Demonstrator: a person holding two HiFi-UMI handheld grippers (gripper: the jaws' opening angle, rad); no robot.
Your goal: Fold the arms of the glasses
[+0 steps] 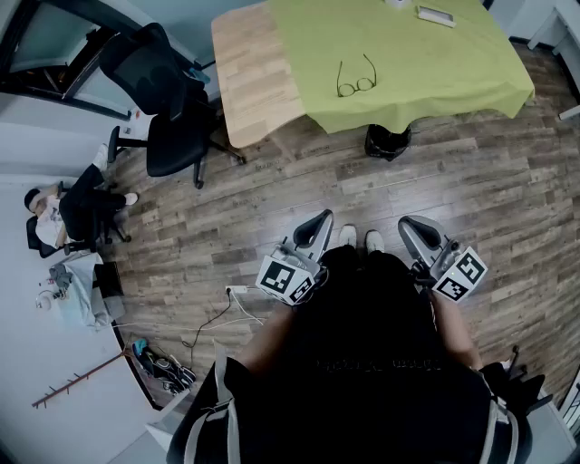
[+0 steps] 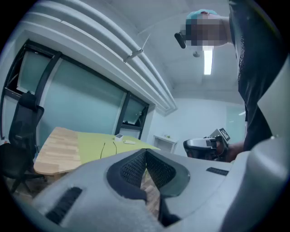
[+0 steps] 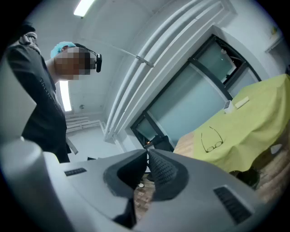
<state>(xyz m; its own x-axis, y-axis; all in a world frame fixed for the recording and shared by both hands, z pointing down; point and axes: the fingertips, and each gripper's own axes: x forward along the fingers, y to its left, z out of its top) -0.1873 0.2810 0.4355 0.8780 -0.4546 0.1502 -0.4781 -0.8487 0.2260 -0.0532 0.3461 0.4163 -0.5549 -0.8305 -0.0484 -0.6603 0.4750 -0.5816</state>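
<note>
Head view is showing a person standing on the wood floor well short of the table, and the glasses are lying up at 12 o'clock on the green cloth, lenses toward the person and both arms spread open, pointing away. The left gripper and the right gripper are hanging at waist level, well apart from the glasses. Each gripper's own view is showing its jaw tips meeting, with nothing caught between them. By my reading the folding is not yet under way, and the step in hand is the walk-up and reach. To do it well, both sets of jaws are going to need opening on the way in. One gripper could be steadying the frame at the bridge while the other is nudging a single arm inward near its tip, one arm at a time, since a thin wire frame is likely to be sliding about on cloth. As for containers, a small white box-like thing is sitting at the far edge beside a flat white object, and I cannot tell whether it holds anything. A dark shape is sitting under the table's near edge, too unclear to name.
</note>
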